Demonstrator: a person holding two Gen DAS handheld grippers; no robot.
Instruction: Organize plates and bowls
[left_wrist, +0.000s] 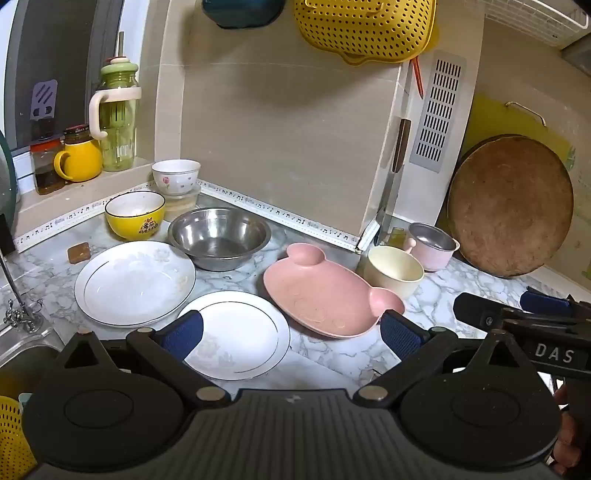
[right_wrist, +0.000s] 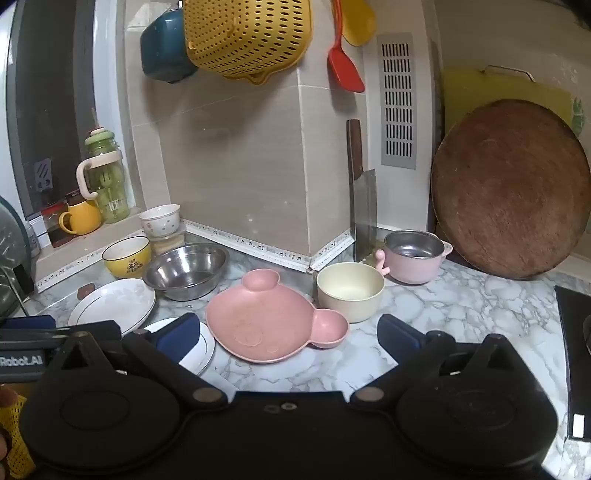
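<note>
Hovering above the near edge of the marble surface (left_wrist: 461, 273), the left gripper (left_wrist: 291, 334) and right gripper (right_wrist: 288, 338) both hold their jaws spread wide, pinching nothing. Two white plates (left_wrist: 135, 282) (left_wrist: 236, 334) lie at left, overlapping; the pink bear-shaped plate (right_wrist: 269, 319) sits centre, touching the cream bowl (right_wrist: 349, 295). Behind stand the steel bowl (left_wrist: 219, 238), yellow bowl (left_wrist: 135, 214), floral bowl (left_wrist: 176, 176) and pink pot (right_wrist: 415, 258). Bare marble lies between the pink plate and the round board (right_wrist: 511, 188) leaning at right; a sink rim (left_wrist: 26, 341) bounds the left. Legible writing: "DAS" and "Robot.AI" on the gripper bodies.
</note>
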